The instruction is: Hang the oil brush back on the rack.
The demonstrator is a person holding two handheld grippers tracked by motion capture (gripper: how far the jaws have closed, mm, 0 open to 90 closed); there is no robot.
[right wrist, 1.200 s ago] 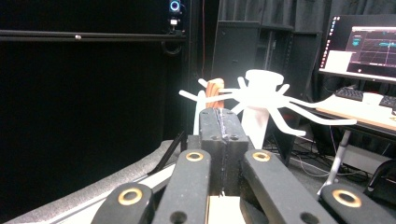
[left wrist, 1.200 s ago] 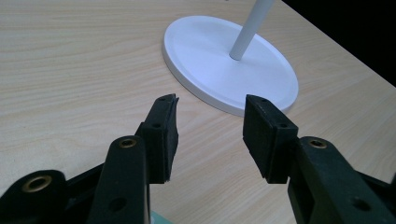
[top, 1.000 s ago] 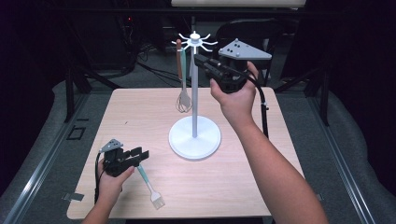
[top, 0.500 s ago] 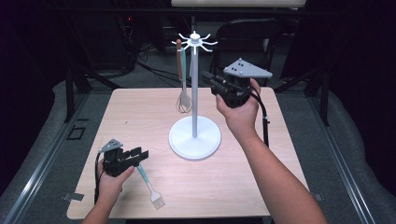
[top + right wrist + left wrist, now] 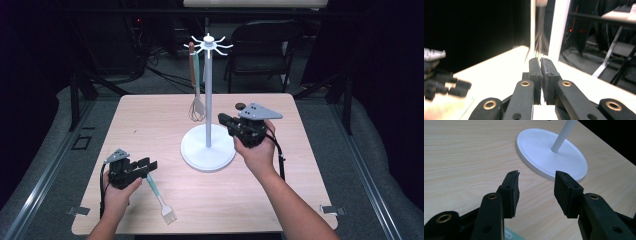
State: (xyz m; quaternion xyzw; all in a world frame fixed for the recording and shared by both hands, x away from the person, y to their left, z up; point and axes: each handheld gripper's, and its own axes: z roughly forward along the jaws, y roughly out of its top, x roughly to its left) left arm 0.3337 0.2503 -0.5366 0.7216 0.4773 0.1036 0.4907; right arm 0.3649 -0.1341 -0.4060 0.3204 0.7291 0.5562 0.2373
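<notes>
A white hook stand (image 5: 208,90) rises from a round base (image 5: 200,152) in the middle of the table. A whisk (image 5: 196,107) with a brown handle hangs from one of its top hooks. A teal brush (image 5: 161,200) lies flat near the front left. My left gripper (image 5: 148,165) is open and low over the brush's handle end; between its jaws (image 5: 536,187) I see bare table and the stand's base (image 5: 541,147), with a bit of teal (image 5: 511,236) below. My right gripper (image 5: 222,119) is shut on nothing, just right of the pole. In its own view (image 5: 540,61) it points at the whisk wires (image 5: 539,42).
The light wooden table (image 5: 300,190) has bare room at the front right and back left. Behind it stand a dark chair (image 5: 260,45) and cables on the floor. The left gripper (image 5: 444,86) appears blurred at the left of the right gripper view.
My right gripper has come down from beside the stand's top hooks to mid height, right of the pole. The left gripper and the brush have stayed put.
</notes>
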